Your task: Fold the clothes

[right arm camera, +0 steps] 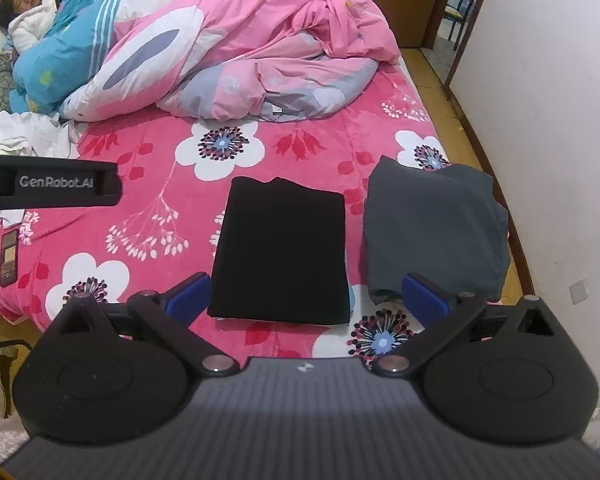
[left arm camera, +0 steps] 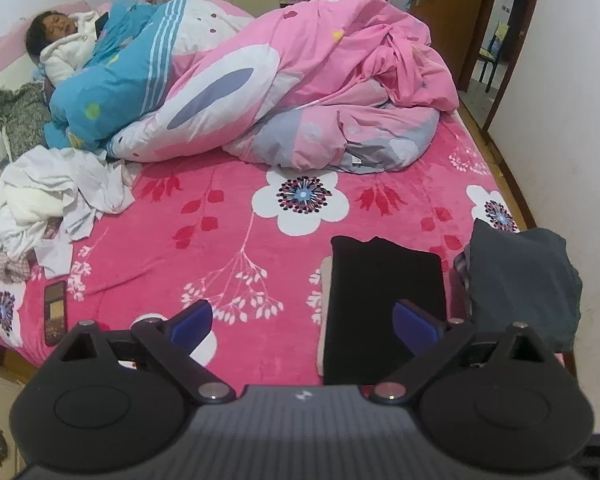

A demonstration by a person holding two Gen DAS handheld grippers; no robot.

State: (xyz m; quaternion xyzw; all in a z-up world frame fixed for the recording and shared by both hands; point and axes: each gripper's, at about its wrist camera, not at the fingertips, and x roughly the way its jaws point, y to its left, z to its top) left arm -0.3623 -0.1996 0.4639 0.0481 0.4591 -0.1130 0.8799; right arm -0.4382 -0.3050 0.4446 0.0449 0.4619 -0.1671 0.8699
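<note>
Both of your grippers are spread wide and hold nothing: the left gripper point(left arm camera: 306, 326) hovers over the near edge of the bed point(left arm camera: 220, 248), the right gripper point(right arm camera: 306, 298) just short of the black fold point(right arm camera: 282, 252). That fold lies flat and squared beside the grey fold point(right arm camera: 436, 228), apparently set along the right edge to keep the middle of the bed free as work surface. The unfolded white heap point(left arm camera: 48, 196) waits at far left, well apart. A person point(left arm camera: 72, 40) lies under the quilt point(left arm camera: 300, 88) behind. Both grippers are level and point forward.
</note>
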